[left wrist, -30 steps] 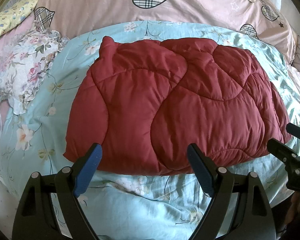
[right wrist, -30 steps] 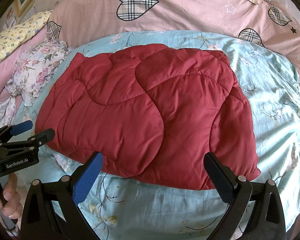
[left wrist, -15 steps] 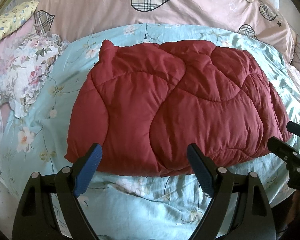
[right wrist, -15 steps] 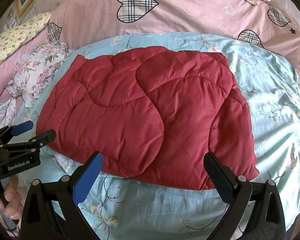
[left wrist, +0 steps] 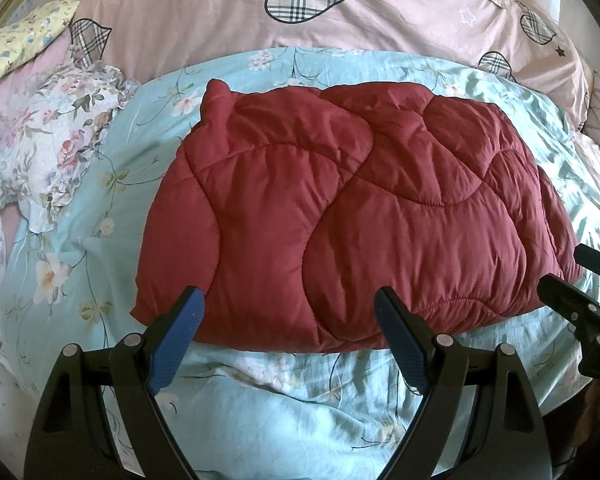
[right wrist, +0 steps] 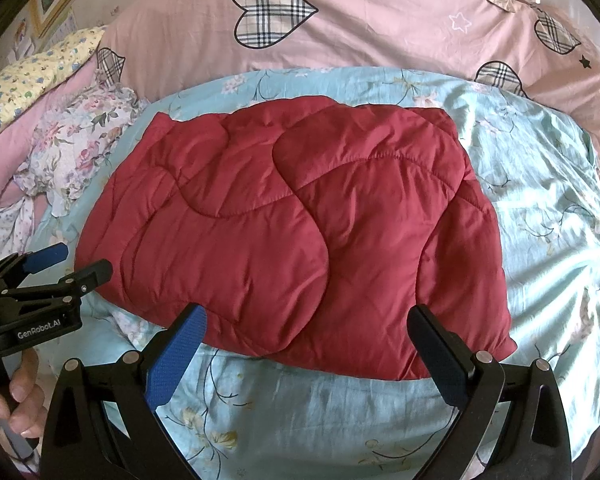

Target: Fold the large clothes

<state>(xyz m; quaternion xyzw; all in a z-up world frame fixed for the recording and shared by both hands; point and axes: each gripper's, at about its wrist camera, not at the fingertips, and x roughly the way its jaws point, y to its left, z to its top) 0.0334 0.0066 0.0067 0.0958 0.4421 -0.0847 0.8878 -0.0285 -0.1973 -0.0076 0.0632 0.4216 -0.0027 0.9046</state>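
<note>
Red quilted jacket (left wrist: 356, 216) lies folded just beyond both spread, empty grippers.

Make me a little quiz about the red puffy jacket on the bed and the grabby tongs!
1. True or false: the left tongs are shut on the red quilted jacket.
2. What does the jacket lie on? A) pink heart-print duvet B) light blue floral sheet C) yellow pillow
3. Fill in: the right tongs are ____.

Key:
1. False; they are open and hold nothing.
2. B, the light blue floral sheet.
3. Open.
</note>
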